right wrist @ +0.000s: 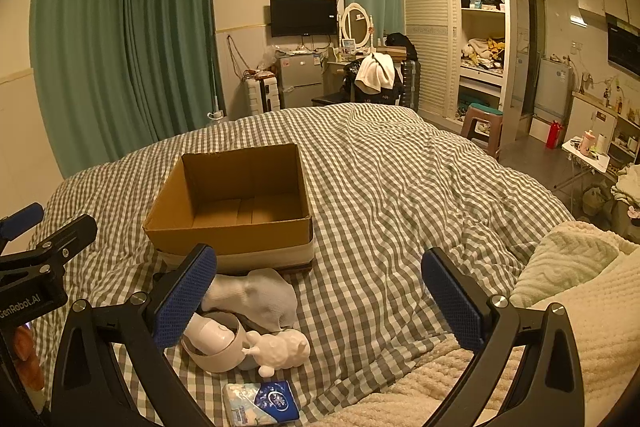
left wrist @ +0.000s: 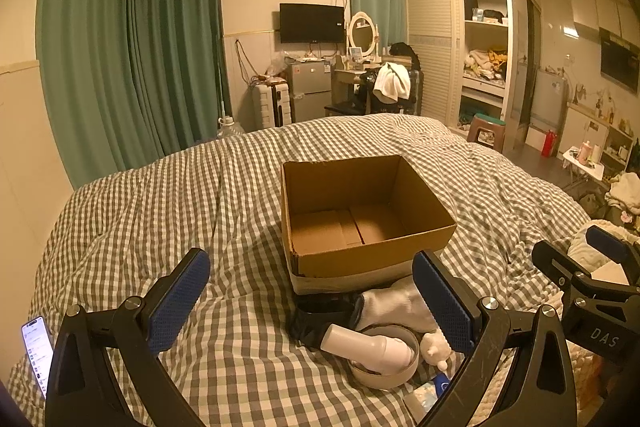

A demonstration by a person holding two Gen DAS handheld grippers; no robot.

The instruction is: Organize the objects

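In the left wrist view the right finger point(left wrist: 444, 307) of the left tool point(left wrist: 312, 303) covers part of the white sock point(left wrist: 394, 301) and the white figurine point(left wrist: 434, 347). The tissue pack point(left wrist: 434, 389) is mostly hidden behind that finger's arm. The phone point(left wrist: 37, 351) at the bed's left edge is partly blocked; its screen text is too small to read. In the right wrist view the tissue pack point(right wrist: 262, 403) is cut by the bottom edge.

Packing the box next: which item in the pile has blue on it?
The tissue pack, nearest the camera; the sock, tape roll and figurine are white.
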